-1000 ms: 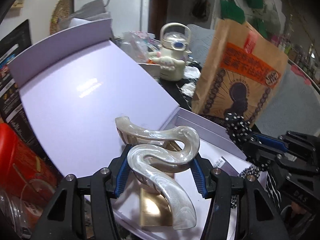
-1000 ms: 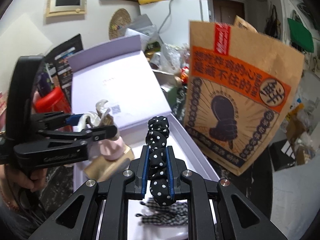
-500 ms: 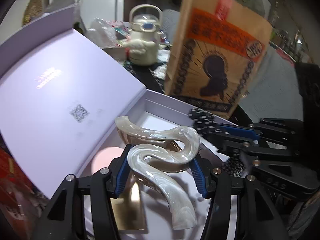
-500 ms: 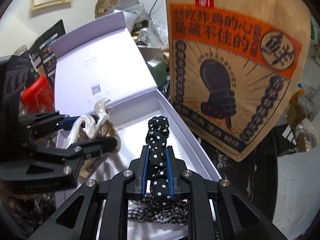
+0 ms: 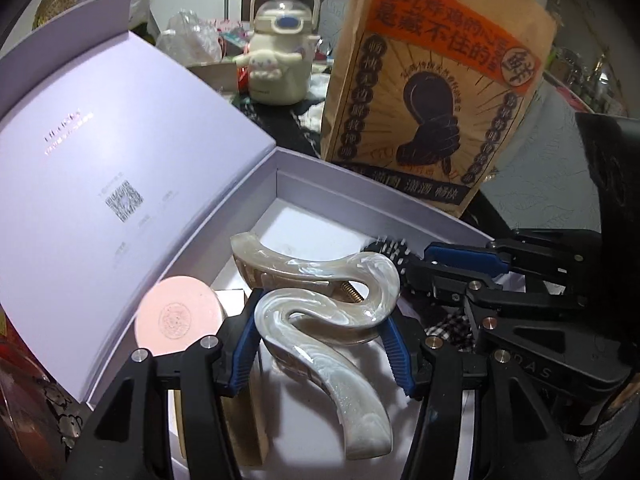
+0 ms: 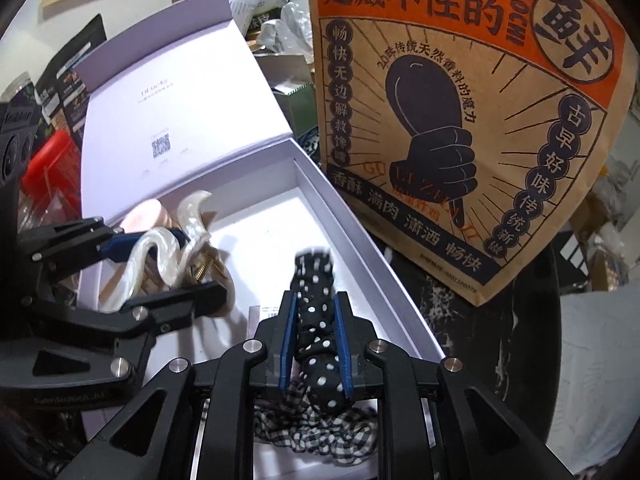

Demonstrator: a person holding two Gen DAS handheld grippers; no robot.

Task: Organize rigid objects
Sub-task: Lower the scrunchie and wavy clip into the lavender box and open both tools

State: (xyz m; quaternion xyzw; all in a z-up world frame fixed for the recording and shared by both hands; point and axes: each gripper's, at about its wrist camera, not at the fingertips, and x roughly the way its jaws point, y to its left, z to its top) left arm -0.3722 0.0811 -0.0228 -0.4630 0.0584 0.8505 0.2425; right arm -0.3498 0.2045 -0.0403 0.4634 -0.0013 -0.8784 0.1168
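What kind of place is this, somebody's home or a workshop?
Most likely a lived-in home, on a cluttered table or counter. A fried-chicken paper bag stands beside an open lavender gift box, with a cartoon-dog water bottle behind and a white fridge-like appliance further back.

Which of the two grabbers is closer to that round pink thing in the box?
Left. The left gripper, holding the pearly hair claw, sits right beside the pink disc; the right gripper is farther off, across the box.

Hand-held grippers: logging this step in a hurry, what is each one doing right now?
Left hand-held gripper: closed on the pearly hair claw.
Right hand-held gripper: closed on the polka-dot scrunchie.
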